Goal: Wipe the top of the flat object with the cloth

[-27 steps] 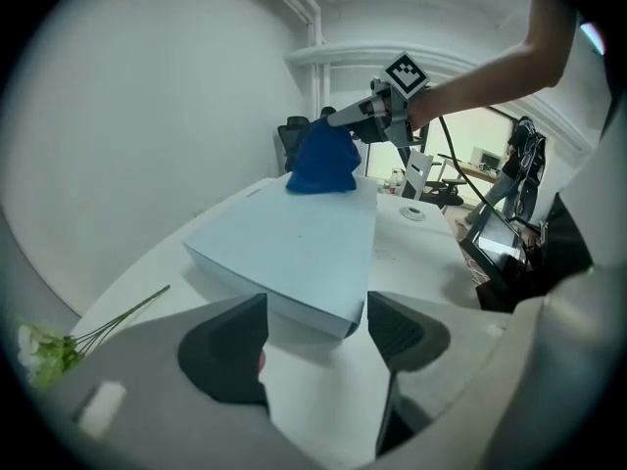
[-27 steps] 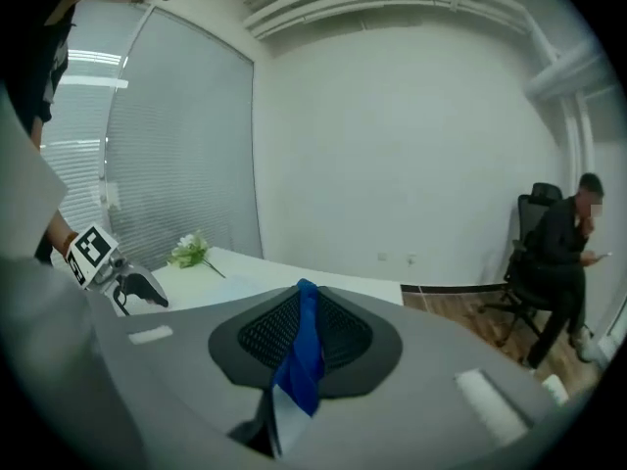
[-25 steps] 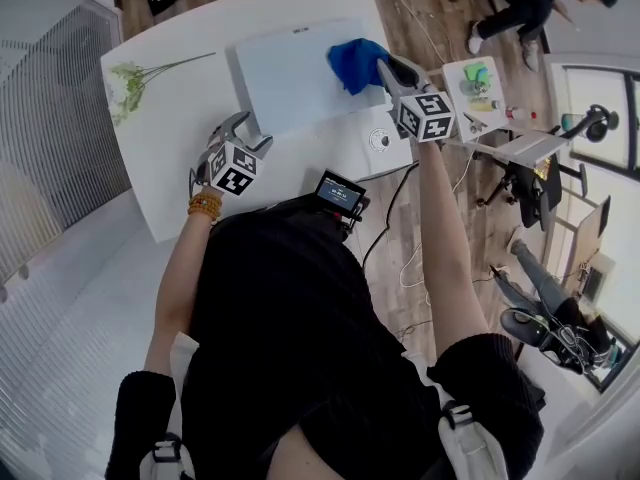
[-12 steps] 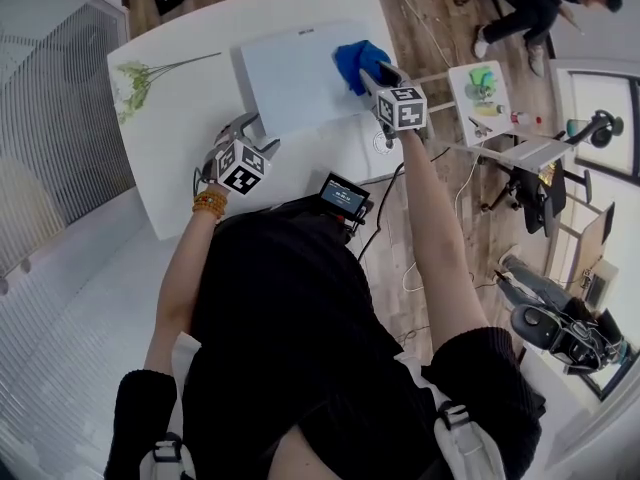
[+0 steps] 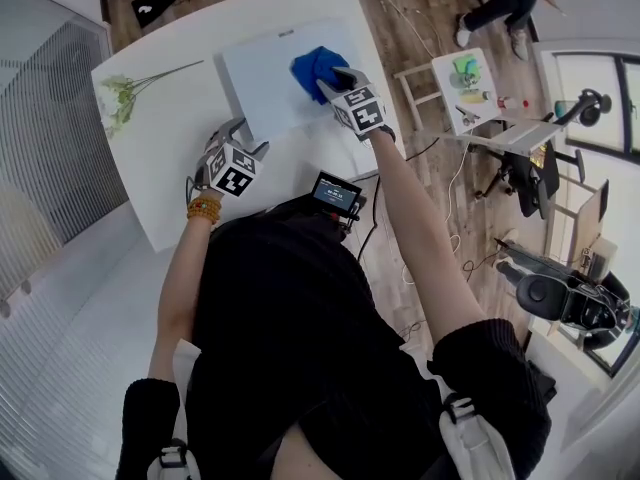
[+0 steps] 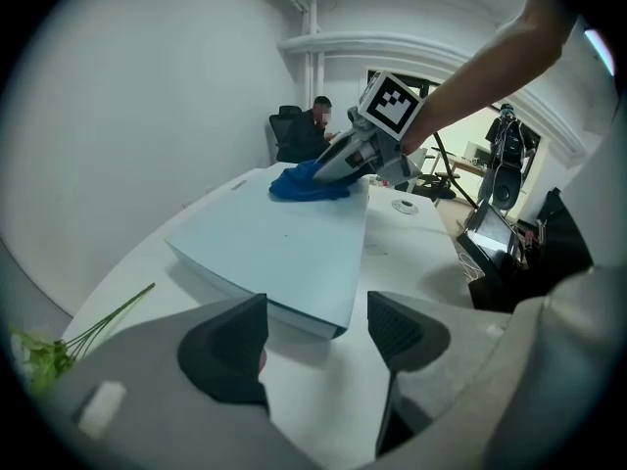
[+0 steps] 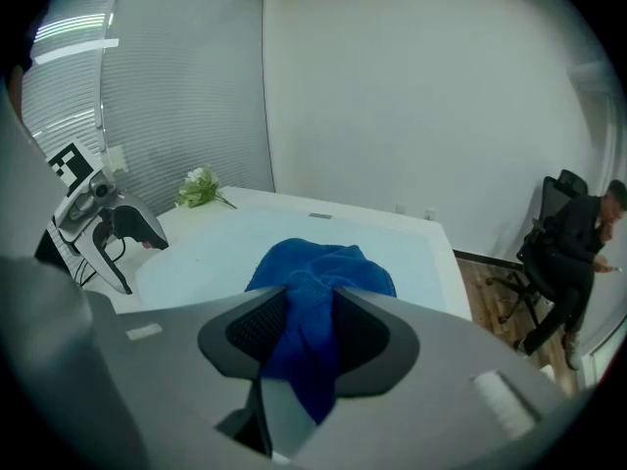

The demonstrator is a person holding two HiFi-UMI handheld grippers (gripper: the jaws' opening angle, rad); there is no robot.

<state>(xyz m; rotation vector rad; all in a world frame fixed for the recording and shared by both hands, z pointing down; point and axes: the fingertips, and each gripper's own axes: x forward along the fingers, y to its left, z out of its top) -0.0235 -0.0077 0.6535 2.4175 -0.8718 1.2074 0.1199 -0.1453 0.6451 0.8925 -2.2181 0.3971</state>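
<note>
A flat pale-blue slab lies on the white table. A blue cloth rests on its right part, bunched, with my right gripper shut on it. From the right gripper view the cloth spreads over the slab beyond the jaws. My left gripper stands open by the slab's near-left corner, nothing between its fingers. The left gripper view shows the slab ahead, with the cloth and right gripper at its far end.
A sprig of white flowers lies at the table's left. A small device with a screen sits at the near table edge, a round disc right of the slab. Chairs, stands and a seated person fill the floor to the right.
My right gripper has slid the blue cloth leftward across the slab's top. The left gripper has stayed by the near-left corner.
</note>
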